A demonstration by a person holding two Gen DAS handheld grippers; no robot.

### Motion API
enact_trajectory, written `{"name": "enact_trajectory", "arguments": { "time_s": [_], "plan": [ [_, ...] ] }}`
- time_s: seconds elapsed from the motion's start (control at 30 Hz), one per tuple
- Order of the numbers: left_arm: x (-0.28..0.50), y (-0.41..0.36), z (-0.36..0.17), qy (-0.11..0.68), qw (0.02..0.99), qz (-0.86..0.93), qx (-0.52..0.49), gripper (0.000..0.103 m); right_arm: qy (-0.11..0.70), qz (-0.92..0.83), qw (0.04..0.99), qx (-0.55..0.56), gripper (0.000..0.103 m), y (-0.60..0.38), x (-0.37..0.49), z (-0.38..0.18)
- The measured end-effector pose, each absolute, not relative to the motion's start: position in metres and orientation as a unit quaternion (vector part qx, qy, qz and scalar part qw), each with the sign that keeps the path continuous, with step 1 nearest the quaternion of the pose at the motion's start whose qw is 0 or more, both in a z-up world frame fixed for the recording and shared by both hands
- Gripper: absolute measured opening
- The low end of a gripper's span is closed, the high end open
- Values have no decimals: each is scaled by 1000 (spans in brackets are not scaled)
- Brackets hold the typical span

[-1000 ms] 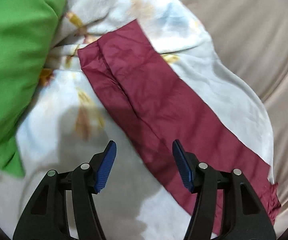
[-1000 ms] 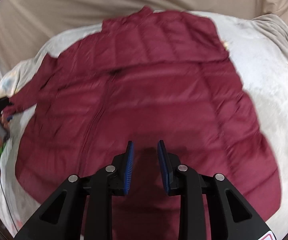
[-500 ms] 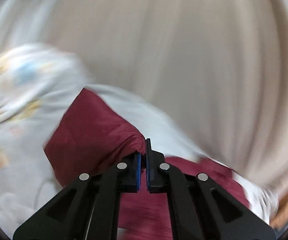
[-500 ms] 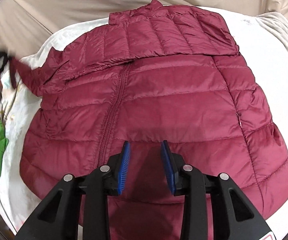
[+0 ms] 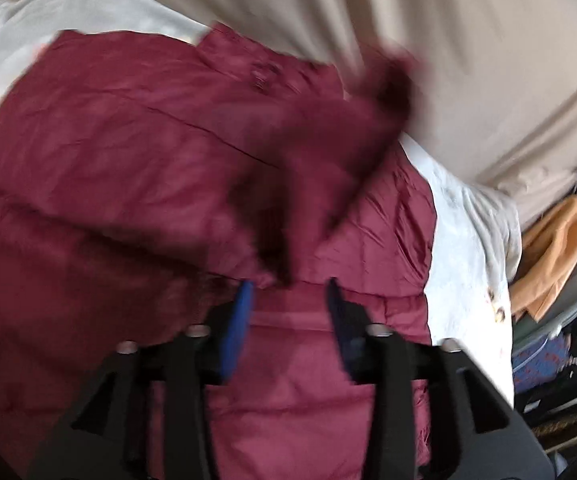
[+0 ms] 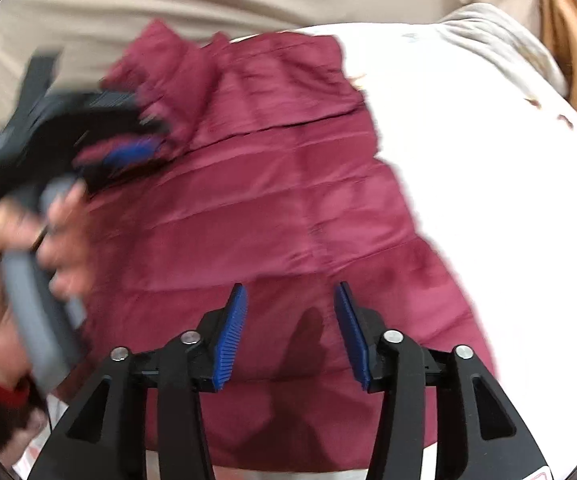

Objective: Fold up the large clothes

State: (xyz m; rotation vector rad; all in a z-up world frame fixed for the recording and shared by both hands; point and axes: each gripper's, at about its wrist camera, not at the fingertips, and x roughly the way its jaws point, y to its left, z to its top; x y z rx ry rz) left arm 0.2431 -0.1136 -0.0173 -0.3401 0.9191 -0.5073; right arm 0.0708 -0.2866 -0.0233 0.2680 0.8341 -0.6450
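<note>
Left gripper (image 5: 288,300) released, blurred maroon sleeve (image 5: 328,136) across dark-red quilted puffer jacket (image 6: 288,200). Right gripper (image 6: 290,320) spread, empty. Flatten sleeve first.

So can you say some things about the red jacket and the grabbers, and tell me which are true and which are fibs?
1. The jacket is dark red. True.
2. The right gripper is shut tight on the jacket. False: its jaws are apart, with nothing between them.
3. The left gripper is open. True: its blue pads are apart, with a blurred sleeve just ahead of them.
4. The jacket lies on a bare wooden floor. False: it lies on a white blanket.
5. A hand shows at the left of the right wrist view. True.
</note>
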Motion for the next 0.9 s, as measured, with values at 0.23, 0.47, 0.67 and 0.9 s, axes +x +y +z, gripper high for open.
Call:
{"name": "enact_trajectory", "arguments": {
  "time_s": [0.23,0.47,0.67,0.9],
  "plan": [
    [274,-4,1,408,877,-151,-204,66,347,-269,886,148,66,-319,118,13],
    [306,79,-34,432,860,-65,-263,66,328,-287,887,153,71,-368,171,11],
    [318,107,-53,447,826,-69,-336,64,351,-278,862,238,71,-414,205,-21],
    [325,99,-29,410,853,-97,-308,0,276,-224,914,196,4,-387,227,41]
  ]
}}
